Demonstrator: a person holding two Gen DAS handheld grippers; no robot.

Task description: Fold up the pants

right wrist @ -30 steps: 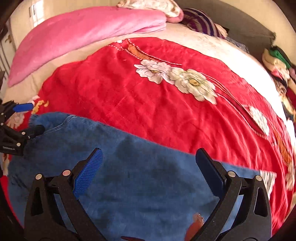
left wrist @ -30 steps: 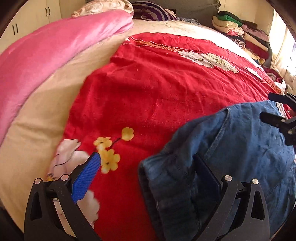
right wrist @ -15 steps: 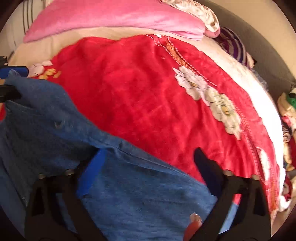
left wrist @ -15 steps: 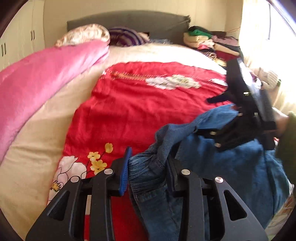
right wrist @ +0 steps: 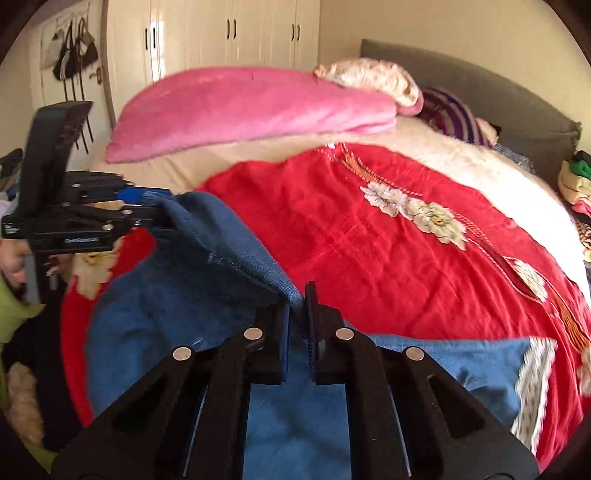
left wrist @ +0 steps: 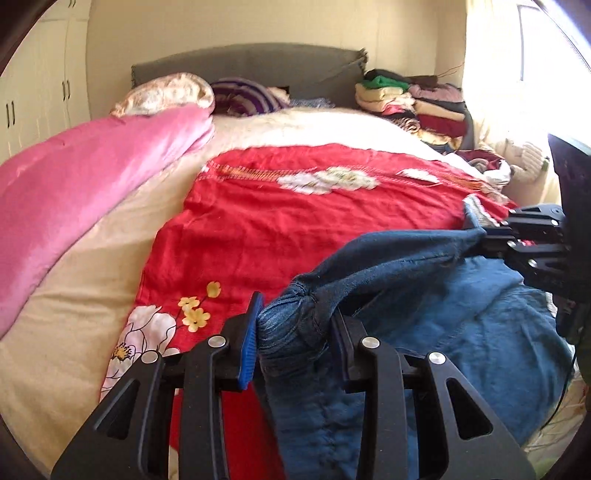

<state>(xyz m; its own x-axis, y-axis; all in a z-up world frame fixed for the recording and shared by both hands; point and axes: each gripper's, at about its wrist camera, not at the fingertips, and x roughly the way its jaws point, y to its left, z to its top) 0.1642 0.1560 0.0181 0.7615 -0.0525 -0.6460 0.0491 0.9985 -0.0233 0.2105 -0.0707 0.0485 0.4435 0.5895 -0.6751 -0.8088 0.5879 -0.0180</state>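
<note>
Blue jeans (left wrist: 480, 332) lie on a red flowered blanket (left wrist: 295, 229) near the bed's front edge. My left gripper (left wrist: 295, 308) is shut on a thick bunched end of the denim. My right gripper (right wrist: 298, 299) is shut on a thin edge of the jeans (right wrist: 236, 243). Between the two grips the edge hangs lifted and taut above the blanket (right wrist: 369, 236). The rest of the jeans droops below, still on the bed. Each view shows the other gripper: the right gripper (left wrist: 489, 236) at the right, the left gripper (right wrist: 162, 208) at the left, held by a hand (right wrist: 13, 258).
A rolled pink quilt (left wrist: 74, 192) lies along the bed's left side. Pillows (left wrist: 166, 92) and a grey headboard (left wrist: 251, 62) stand at the far end. Stacked folded clothes (left wrist: 417, 107) sit at the back right. White wardrobes (right wrist: 229, 33) and hanging bags (right wrist: 74, 51) line the wall.
Both grippers went from open over the flat jeans to shut on the denim. They rose and pulled the gripped edge up off the blanket; both views now look further up the bed.
</note>
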